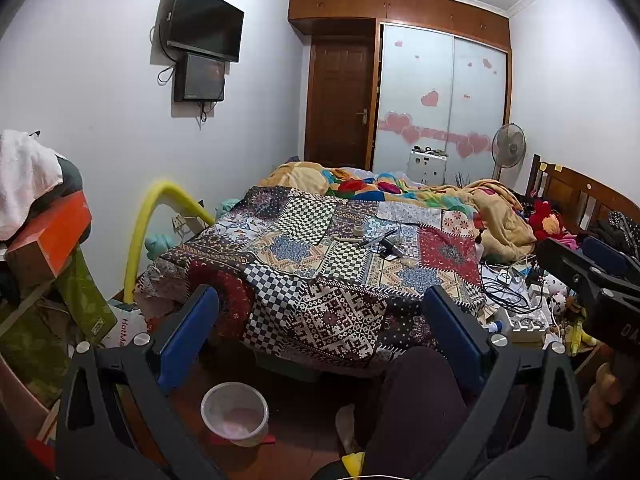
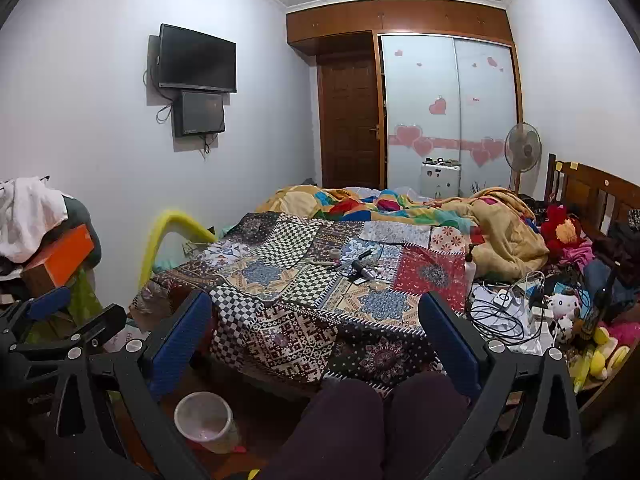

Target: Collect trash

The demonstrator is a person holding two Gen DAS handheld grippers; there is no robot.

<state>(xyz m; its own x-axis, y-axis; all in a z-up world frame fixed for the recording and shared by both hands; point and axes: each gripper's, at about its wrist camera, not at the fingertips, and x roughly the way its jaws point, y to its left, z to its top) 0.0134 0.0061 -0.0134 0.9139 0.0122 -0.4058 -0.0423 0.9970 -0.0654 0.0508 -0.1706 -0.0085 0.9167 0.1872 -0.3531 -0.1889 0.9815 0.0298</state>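
Both grippers are held above the floor at the foot of the bed [image 1: 320, 264], each with its jaws wide apart and gripping nothing. Below and between the jaws of the left gripper [image 1: 320, 320], nearer its left jaw, a clear plastic bin [image 1: 235, 412] stands upright on the floor. Under the right gripper [image 2: 316, 320] the same bin [image 2: 204, 420] sits low toward the left jaw. Ahead of both sets of jaws, a tape roll [image 1: 357, 230] and dark tools [image 2: 362, 268] lie on the patchwork quilt [image 2: 288, 280].
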